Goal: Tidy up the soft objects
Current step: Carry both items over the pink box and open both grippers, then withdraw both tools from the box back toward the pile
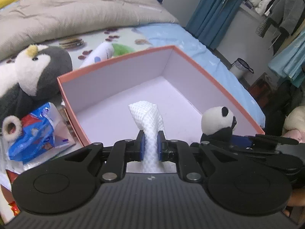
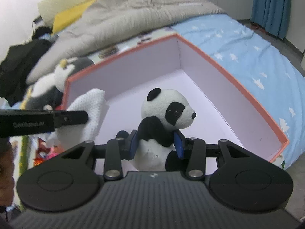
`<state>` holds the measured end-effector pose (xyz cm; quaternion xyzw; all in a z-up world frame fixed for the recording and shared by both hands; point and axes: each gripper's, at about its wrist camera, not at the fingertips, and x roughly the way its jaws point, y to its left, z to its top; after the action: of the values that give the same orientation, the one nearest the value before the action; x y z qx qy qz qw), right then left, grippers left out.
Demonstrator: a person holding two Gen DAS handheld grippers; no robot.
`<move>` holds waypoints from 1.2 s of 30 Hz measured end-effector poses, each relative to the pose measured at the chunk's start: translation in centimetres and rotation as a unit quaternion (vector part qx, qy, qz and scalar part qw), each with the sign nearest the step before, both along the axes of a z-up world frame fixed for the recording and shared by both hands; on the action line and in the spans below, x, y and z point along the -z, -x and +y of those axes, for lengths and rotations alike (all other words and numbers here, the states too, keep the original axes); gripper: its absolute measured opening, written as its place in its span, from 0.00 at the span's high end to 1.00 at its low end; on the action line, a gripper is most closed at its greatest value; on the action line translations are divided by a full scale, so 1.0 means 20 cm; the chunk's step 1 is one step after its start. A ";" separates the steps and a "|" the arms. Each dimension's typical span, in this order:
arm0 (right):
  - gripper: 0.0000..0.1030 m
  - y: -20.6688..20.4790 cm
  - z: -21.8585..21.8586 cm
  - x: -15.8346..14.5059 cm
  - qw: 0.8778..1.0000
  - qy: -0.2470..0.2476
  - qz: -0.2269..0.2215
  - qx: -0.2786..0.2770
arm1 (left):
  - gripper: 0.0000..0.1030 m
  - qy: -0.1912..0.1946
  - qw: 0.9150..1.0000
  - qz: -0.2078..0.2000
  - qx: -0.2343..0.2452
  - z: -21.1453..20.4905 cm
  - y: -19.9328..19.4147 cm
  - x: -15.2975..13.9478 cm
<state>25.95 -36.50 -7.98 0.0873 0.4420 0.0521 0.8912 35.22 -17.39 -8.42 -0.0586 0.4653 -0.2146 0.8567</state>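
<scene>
Currently my left gripper [image 1: 150,145] pinches the white cloth [image 1: 147,118] and my right gripper [image 2: 156,145] clamps the panda [image 2: 164,114], both over the pink box [image 1: 118,61]. Releasing unevenly could snag cloth on the wall. Only the left view shows the penguin [image 1: 34,72] beside snack packets [image 1: 36,131].

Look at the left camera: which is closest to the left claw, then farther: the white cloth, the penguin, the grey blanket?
1. White cloth: clamped in the left claw.
2. Penguin: left, beside the box.
3. Grey blanket: far back on the bed.
</scene>
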 end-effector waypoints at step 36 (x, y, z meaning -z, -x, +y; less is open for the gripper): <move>0.37 0.43 0.13 -0.10 0.995 -0.026 -0.093 -0.029 | 0.55 0.011 0.993 -0.107 -0.055 0.31 0.53 -0.12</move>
<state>17.36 -33.96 -5.91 0.0923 0.3577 0.0977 0.9241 24.55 -11.27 -6.01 -0.0706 0.3648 -0.1776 0.9112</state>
